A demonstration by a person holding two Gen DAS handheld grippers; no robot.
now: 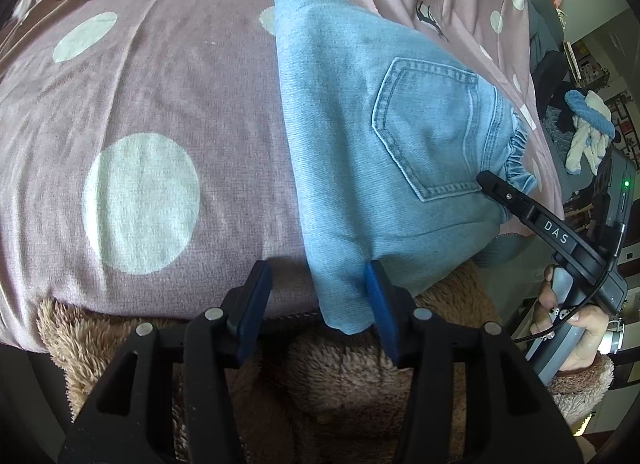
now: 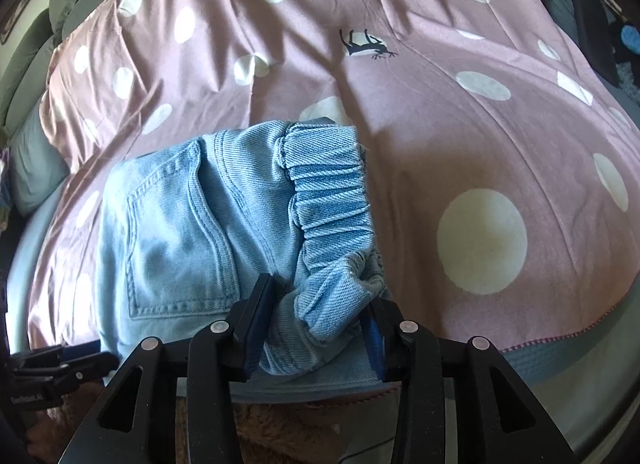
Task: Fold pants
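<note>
Light blue denim pants [image 1: 360, 144] lie folded on a pink polka-dot bed cover [image 1: 160, 84], back pocket up. My left gripper [image 1: 318, 296] is open at the bed's near edge, its jaws astride the near corner of the folded pants. My right gripper [image 2: 316, 320] is open, and the elastic waistband [image 2: 332, 204] bunches between its jaws. The pants also show in the right wrist view [image 2: 180, 224]. The right gripper shows in the left wrist view at the waistband end [image 1: 486, 180], held by a hand.
A brown fluffy sleeve [image 1: 340, 364] lies under my left gripper. A grey-blue sheet edge [image 2: 560, 356] borders the cover. Clothes and clutter [image 1: 588, 128] lie beyond the bed at right. The left gripper shows at the lower left in the right wrist view [image 2: 52, 368].
</note>
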